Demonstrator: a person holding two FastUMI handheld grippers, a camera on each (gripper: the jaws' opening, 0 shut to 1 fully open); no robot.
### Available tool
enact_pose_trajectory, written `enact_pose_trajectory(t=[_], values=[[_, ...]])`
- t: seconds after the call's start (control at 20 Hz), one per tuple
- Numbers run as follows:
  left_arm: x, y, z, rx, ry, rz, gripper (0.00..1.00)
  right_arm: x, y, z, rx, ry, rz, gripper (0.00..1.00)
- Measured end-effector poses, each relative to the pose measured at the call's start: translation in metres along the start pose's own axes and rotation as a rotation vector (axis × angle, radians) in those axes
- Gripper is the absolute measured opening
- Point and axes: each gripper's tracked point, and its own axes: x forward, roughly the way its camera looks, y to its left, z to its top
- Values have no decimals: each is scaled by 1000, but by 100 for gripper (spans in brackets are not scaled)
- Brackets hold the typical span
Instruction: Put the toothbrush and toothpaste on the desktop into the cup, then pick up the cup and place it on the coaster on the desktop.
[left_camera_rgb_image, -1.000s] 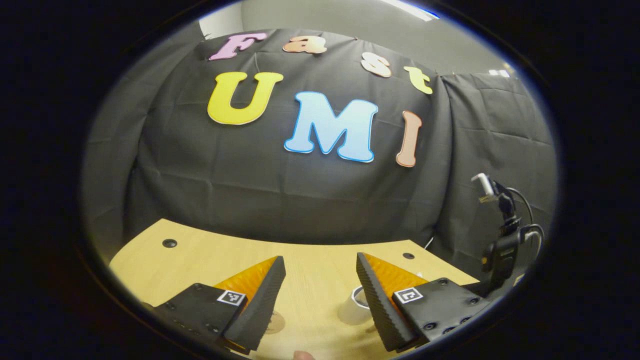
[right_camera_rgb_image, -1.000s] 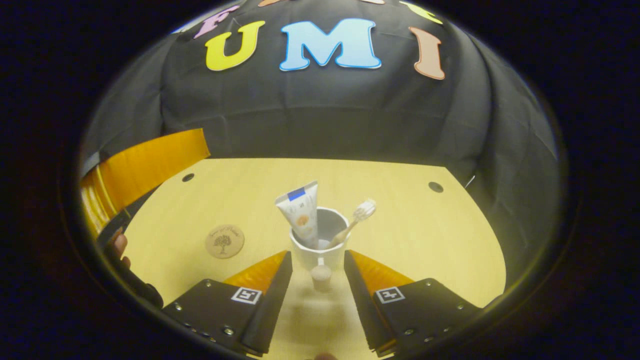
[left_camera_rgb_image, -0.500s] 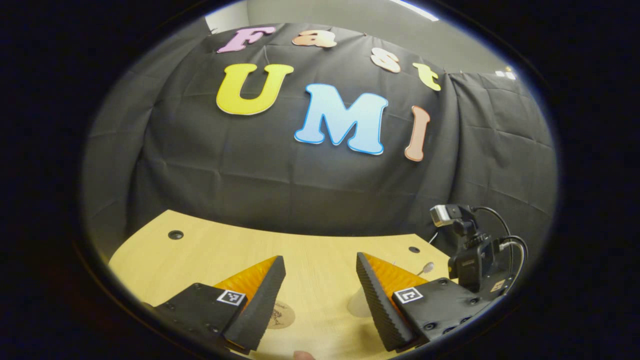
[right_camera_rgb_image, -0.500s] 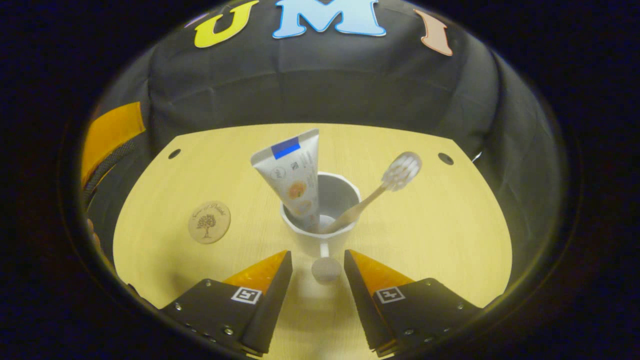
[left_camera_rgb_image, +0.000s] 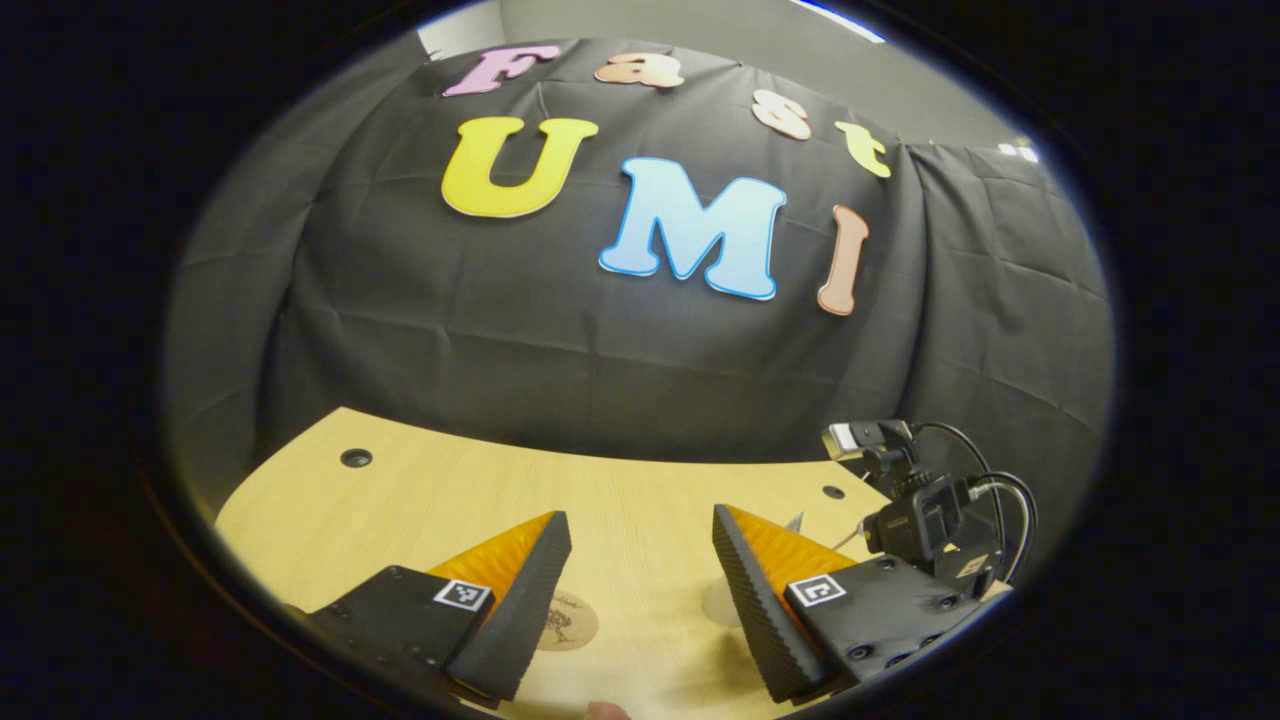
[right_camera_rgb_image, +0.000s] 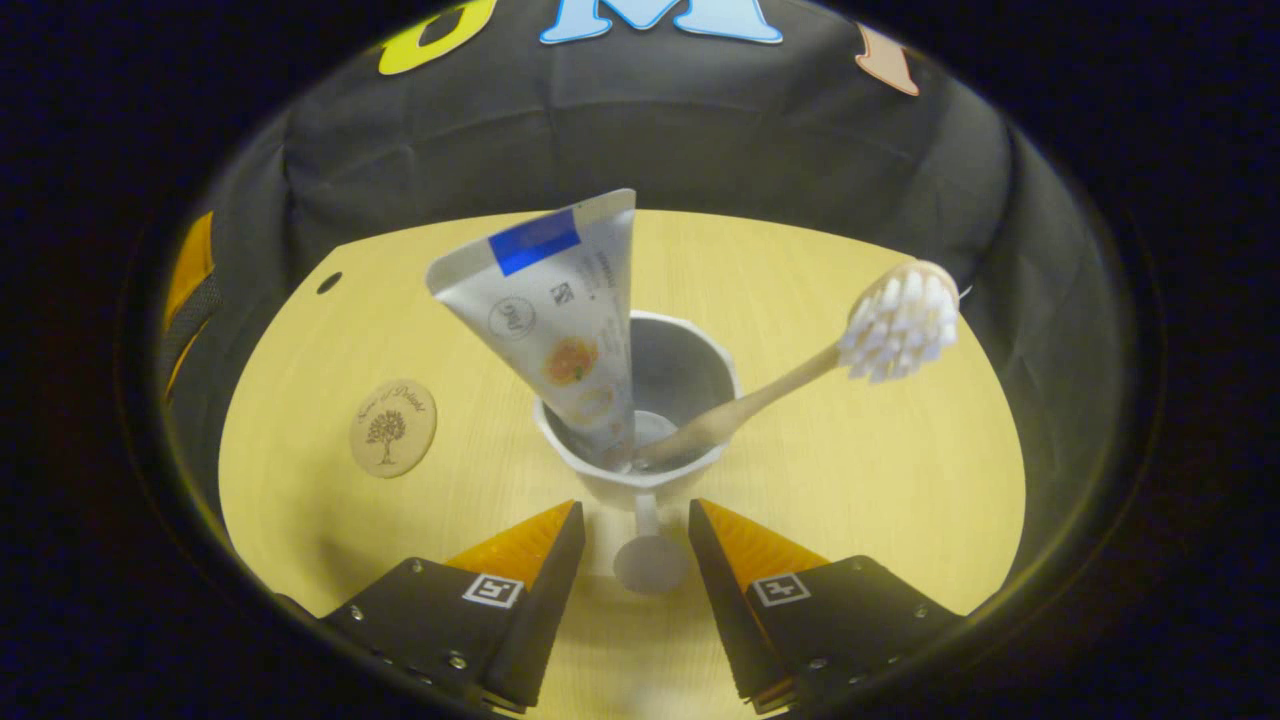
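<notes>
Both items: toothpaste (right_camera_rgb_image: 555, 310) and toothbrush (right_camera_rgb_image: 800, 365) already stand in the cup (right_camera_rgb_image: 640, 420), leaning to opposite sides.
Cup: upright on the bench (right_camera_rgb_image: 880, 480), its knobbed handle (right_camera_rgb_image: 650, 560) pointing between the fingers of the right tongs (right_camera_rgb_image: 637, 525).
Right tongs: apart, one finger either side of the handle — not touching it.
Left tongs (left_camera_rgb_image: 640, 555): apart, holding nothing, raised above the bench.
Coaster (right_camera_rgb_image: 393, 428): flat on the bench, well apart from the cup, to its left in the right gripper view.
Step in hand: gripping the cup, I judge.
How to do it well: close squarely on the handle stem, lift level — the tall tube could tip out — then set down centred on the coaster.
</notes>
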Motion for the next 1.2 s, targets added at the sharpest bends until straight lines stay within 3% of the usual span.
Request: enact_pose_trajectory(t=[0.15,0.3,0.5,0.8,1.2], values=[[0,4,-2,-5,6,9,92,4,-2,2,4,12,-4,68],[-2,7,-4,-7,11,16,92,3,-3,-4,7,36,-17,39],[-4,8,-4,-9,10,26,92,2,0,-8,20,61,15,25],[-11,11,-6,-19,13,41,92,2,-1,-9,22,36,28,12],[-23,16,-5,-26,9,58,92,-1,-1,-5,19,-32,43,12]])
